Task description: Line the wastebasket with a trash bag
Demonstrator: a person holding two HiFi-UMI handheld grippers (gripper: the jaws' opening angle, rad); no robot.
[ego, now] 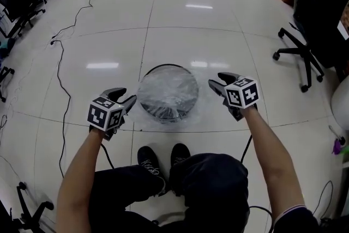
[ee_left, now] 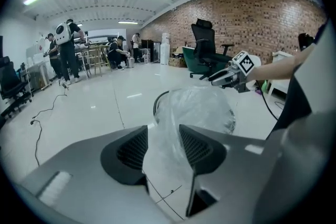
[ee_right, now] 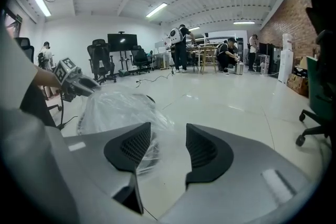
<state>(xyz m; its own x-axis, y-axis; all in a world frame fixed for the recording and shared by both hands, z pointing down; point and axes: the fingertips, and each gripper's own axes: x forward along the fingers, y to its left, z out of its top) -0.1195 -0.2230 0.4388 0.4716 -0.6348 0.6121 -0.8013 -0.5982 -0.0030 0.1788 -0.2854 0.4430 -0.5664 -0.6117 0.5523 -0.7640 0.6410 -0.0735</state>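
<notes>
Nearest, the person's shoes (ego: 150,163) are standing on the floor (ego: 191,35) just short of the wastebasket (ego: 166,65), which is sitting directly ahead.

The left tool (ego: 125,97) is hovering just beside the basket's left flank with its jaws standing wide. In the left gripper view clear film is showing in the gap between them; whether it is touching either pad cannot be told. The right tool (ego: 216,80) is hovering near the right flank, jaws likewise spread wide. It is holding nothing: only bare floor and the bag's edge are showing through the gap.

The trash bag (ego: 168,90) is lying over the basket's mouth as a loose, crumpled dome, and its skirt is spilling onto the floor on the near side. The dark rim is showing bare along the far arc.

Judgement: the bag is covering the basket, not yet lining it, and the step in hand is looking like a fresh grip on the hem.

- Each tool should be taking the hem low, on opposite sides.
- Both should be drawing outward and down together, so the film is folding over the rim all round.
- The middle is then needing to be pressed down inside.
- Uneven pulling is likely to be sliding the basket on the glossy floor or tearing the thin film.

Farther off, a cable (ego: 62,73) at left and an office chair (ego: 305,41) at right are lying well apart from the work.
</notes>
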